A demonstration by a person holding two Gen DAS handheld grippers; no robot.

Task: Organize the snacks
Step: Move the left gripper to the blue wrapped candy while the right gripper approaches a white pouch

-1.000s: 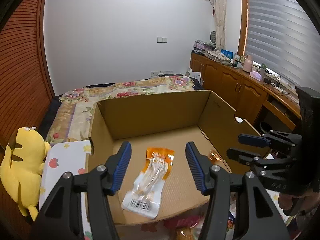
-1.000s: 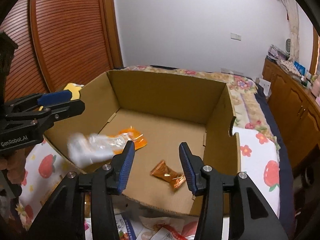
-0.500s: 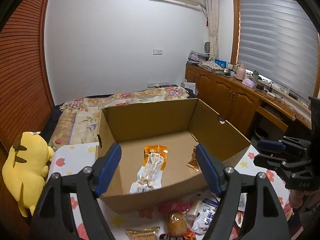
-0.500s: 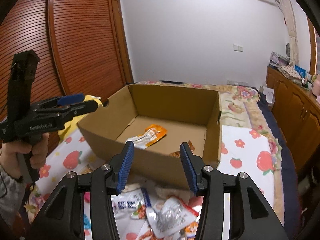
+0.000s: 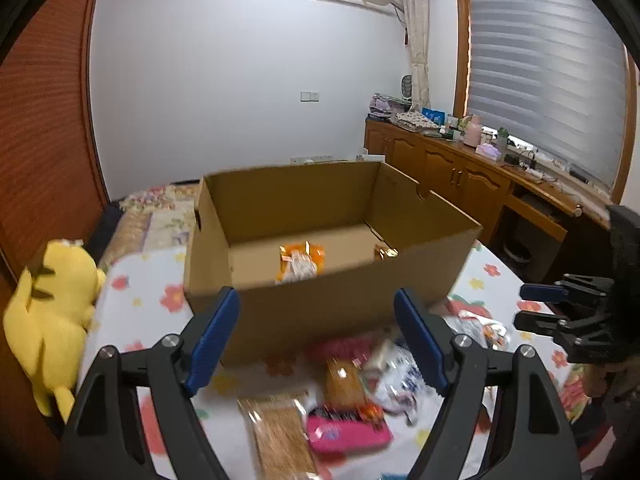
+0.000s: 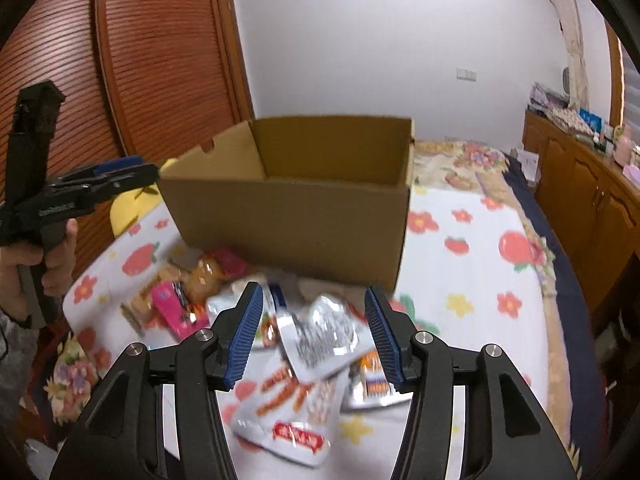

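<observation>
Black-framed tool point(image 6: 314, 334) (silver screws) with ribbed blue pads point(image 6: 245, 336).

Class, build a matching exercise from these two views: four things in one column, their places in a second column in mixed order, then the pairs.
Things
1. orange snack packet
2. pink snack pack
3. yellow plush toy
4. silver foil pouch

Places
A. between the right gripper's open fingers
B. inside the cardboard box
C. left of the box, by the wooden doors
D. on the cloth before the box, between the left gripper's fingers

Pairs: 1-B, 2-D, 3-C, 4-A
</observation>
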